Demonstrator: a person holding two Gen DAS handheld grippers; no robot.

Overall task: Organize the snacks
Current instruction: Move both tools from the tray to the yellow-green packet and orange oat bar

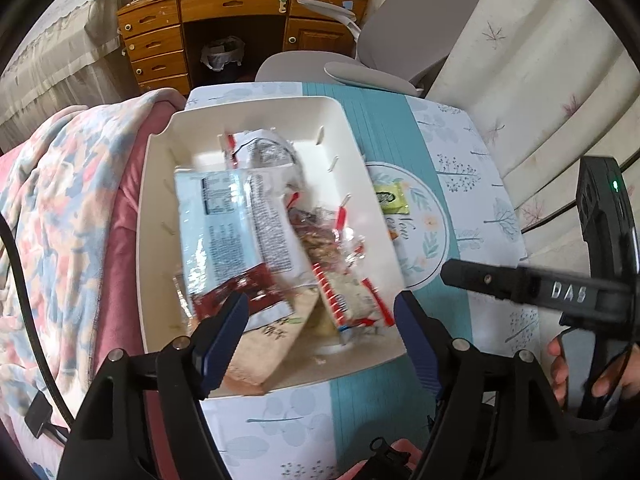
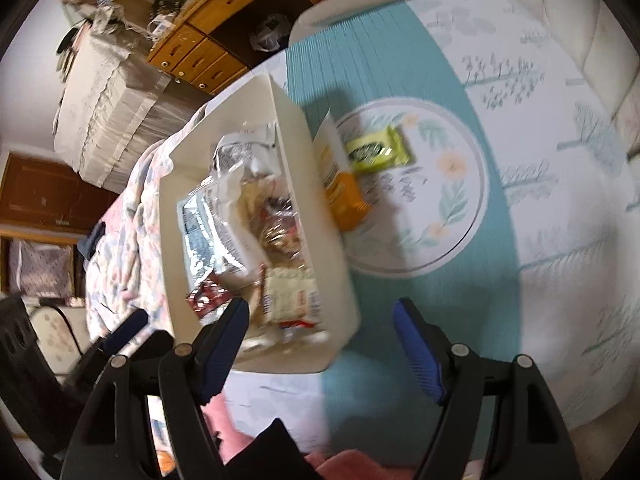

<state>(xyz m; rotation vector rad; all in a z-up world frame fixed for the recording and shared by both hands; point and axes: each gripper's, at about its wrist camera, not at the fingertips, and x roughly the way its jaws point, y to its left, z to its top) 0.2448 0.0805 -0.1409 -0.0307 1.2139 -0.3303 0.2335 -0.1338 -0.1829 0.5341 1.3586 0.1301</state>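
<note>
Two tools, both wide and empty: left tool point(image 1: 320, 320) hangs over the white bin point(image 1: 160, 216) where packets point(image 1: 236, 232) are gathered; right tool point(image 2: 320, 324) faces the green packet point(image 2: 378, 152) and orange packet point(image 2: 344, 196), outside at the bin's 3 o'clock on the desk point(image 2: 520, 184), likely next to collect.

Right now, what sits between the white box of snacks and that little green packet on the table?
An orange packet, leaning against the outside wall of the white box, beside the green packet. The right wrist view shows it; the left wrist view mostly hides it.
</note>
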